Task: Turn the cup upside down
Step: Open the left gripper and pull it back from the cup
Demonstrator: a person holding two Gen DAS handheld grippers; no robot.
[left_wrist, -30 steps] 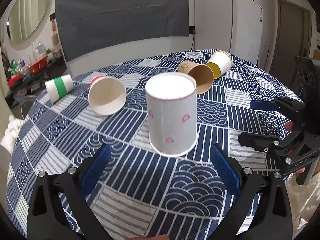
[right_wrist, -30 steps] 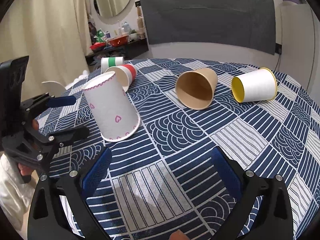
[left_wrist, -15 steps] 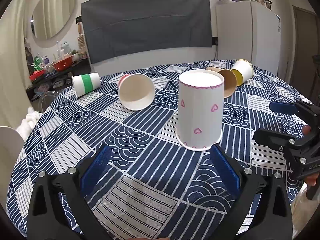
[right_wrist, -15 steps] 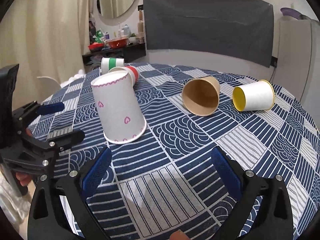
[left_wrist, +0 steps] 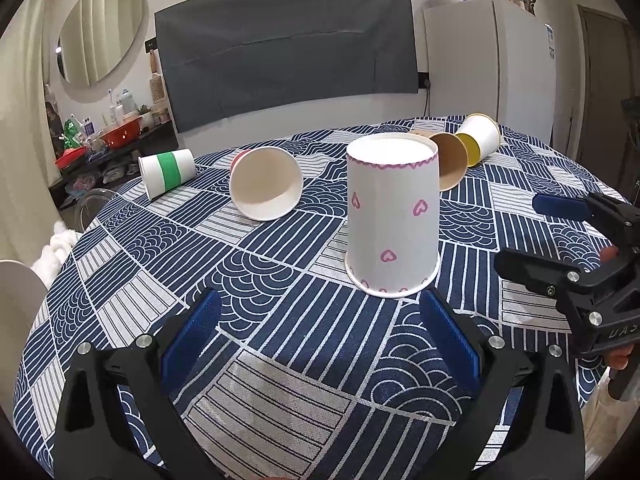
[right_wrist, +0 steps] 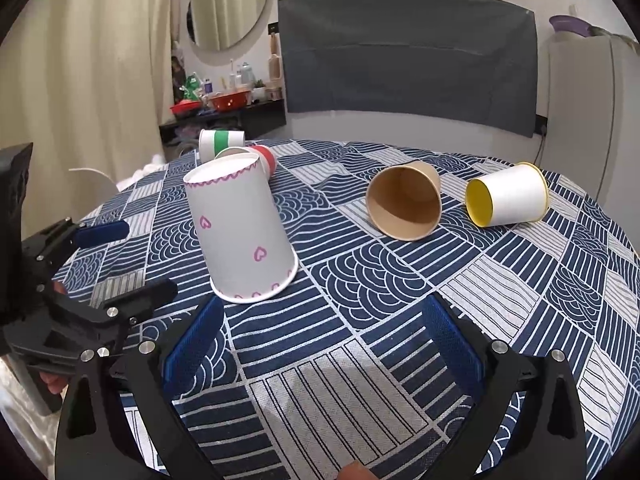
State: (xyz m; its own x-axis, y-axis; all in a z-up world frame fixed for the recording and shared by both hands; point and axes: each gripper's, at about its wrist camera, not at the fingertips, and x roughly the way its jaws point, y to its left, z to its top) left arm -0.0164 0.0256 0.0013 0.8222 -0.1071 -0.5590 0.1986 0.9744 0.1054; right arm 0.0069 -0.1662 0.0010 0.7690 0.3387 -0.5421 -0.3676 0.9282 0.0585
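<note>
A white paper cup with pink hearts (left_wrist: pixel 391 218) stands upside down, rim on the tablecloth; it also shows in the right wrist view (right_wrist: pixel 240 236). My left gripper (left_wrist: pixel 320 338) is open and empty, a little short of this cup. My right gripper (right_wrist: pixel 320 338) is open and empty, the cup ahead to its left. Each gripper appears in the other's view: the right gripper (left_wrist: pixel 552 236) at the right edge, the left gripper (right_wrist: pixel 120 260) at the left edge. A white cup with a red base (left_wrist: pixel 266 182), a brown cup (right_wrist: pixel 404 206) and a yellow-lined cup (right_wrist: pixel 508 194) lie on their sides.
A white cup with a green band (left_wrist: pixel 166 168) lies on its side at the far left of the round table with the blue patterned cloth (left_wrist: pixel 280 380). A white chair (left_wrist: pixel 16 292) stands at the left edge. A fridge (left_wrist: pixel 492 64) and a dark wall panel stand behind.
Both grippers have drawn back and lowered, so the heart cup looks farther and more level. The cup stays upside down on the cloth. Both jaws remain open.
</note>
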